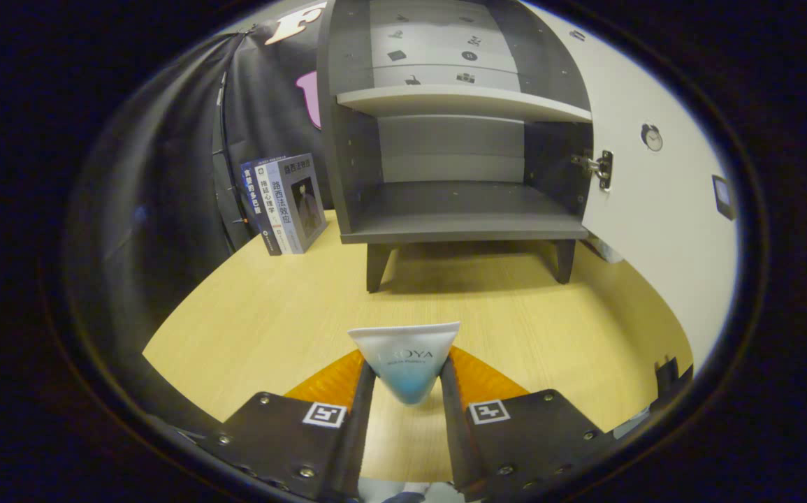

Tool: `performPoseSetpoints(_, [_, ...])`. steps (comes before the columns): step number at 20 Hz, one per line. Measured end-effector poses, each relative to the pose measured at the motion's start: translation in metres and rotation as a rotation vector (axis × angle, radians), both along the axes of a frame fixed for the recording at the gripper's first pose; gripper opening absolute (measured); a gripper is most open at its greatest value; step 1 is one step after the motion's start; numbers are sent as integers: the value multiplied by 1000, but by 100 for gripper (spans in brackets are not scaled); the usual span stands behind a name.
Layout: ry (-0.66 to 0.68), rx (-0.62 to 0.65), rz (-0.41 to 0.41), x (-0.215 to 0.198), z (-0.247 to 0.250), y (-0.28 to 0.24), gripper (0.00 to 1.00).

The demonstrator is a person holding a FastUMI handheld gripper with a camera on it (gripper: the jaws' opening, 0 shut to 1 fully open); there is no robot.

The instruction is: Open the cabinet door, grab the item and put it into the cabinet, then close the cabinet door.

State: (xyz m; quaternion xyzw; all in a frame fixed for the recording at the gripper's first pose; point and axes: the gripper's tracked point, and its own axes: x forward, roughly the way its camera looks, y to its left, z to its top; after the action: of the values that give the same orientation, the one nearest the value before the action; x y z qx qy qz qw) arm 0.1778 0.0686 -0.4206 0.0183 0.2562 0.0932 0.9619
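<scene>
Tube [406,363] pinched between gripper [406,381] fingers, held just above table [270,321]; cabinet [459,140] straight ahead, door [662,209] swung open right. Thin grip near tube's narrow end, could slip or clip shelf [462,103] edge going in

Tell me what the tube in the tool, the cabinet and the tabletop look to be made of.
Tube, held between the fingers of the tool: soft plastic by the look, matte white fading to blue, with a flat crimped end.
Cabinet: probably laminated board, flat matte grey, with a metal hinge at its open door.
Tabletop: wood or wood-look laminate, pale with fine straight grain.
</scene>
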Motion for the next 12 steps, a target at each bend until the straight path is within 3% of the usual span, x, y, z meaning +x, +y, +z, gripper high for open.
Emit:
performPoseSetpoints(5, [-79,17,2,15,73,-9,49])
performPoseSetpoints(12, [-218,6,0,65,195,-34,49])
